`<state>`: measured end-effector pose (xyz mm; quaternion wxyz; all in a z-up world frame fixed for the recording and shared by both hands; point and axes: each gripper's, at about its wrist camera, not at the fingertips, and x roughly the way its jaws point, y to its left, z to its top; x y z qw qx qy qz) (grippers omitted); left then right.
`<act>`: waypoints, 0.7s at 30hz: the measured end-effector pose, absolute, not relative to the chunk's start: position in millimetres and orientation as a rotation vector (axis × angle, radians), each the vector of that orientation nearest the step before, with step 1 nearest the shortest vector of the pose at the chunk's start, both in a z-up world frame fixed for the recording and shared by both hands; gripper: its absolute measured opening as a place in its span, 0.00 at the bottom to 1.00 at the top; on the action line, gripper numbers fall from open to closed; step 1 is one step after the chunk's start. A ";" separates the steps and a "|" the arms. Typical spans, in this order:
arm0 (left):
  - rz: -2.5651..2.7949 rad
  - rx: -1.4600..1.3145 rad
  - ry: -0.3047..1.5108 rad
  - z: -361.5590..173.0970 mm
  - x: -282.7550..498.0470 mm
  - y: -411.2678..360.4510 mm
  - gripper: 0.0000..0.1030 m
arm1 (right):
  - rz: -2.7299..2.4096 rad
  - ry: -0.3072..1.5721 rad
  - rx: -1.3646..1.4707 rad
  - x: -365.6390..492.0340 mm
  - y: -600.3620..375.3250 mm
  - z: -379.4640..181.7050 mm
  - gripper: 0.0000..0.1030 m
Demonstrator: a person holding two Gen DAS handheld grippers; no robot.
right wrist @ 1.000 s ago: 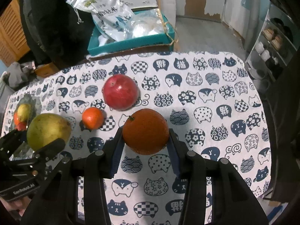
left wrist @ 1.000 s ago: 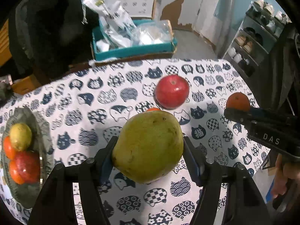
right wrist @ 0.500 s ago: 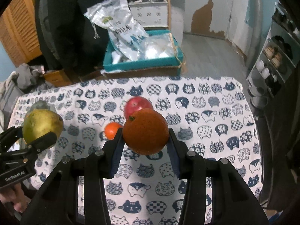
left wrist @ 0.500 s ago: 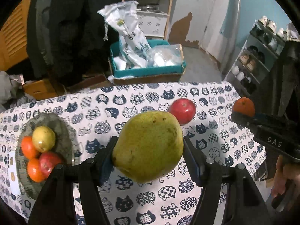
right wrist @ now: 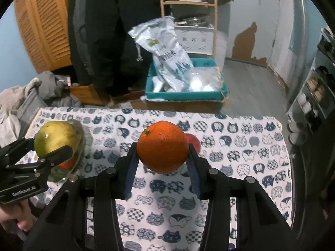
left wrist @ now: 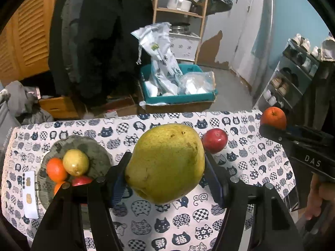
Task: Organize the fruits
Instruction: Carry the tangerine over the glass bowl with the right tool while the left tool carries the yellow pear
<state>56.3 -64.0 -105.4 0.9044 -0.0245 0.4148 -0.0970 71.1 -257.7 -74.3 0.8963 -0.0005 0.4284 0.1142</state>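
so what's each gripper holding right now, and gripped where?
Left gripper: green pear, jaws clamped on its two sides at the widest part. Right gripper: orange, jaws on its opposite sides, stem tilted up-left. Both are off the table.

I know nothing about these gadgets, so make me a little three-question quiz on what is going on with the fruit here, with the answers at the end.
1. True or false: the left tool holds a large green pear clear of the table.
2. Which fruit does the right tool grip? A) a red apple B) an orange C) a lemon
3. Fill the gap: the red apple lies on the cat-print ____.

Key
1. True. The pads press on both sides of the pear.
2. B. The orange sits between the pads, with the tablecloth below it.
3. Tablecloth. It lies there alone, away from the grey plate that already holds several fruits.
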 end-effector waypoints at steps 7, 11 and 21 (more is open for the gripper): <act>-0.170 -0.070 0.832 -96.6 51.7 -43.7 0.66 | 0.294 0.859 -0.015 74.0 -232.0 -60.5 0.42; -0.151 -0.078 0.821 -91.7 49.0 -31.3 0.66 | 0.323 0.852 -0.022 76.4 -218.2 -55.4 0.42; -0.079 -0.112 0.808 -87.9 43.9 10.2 0.66 | 0.404 0.852 -0.036 89.4 -172.0 -53.0 0.42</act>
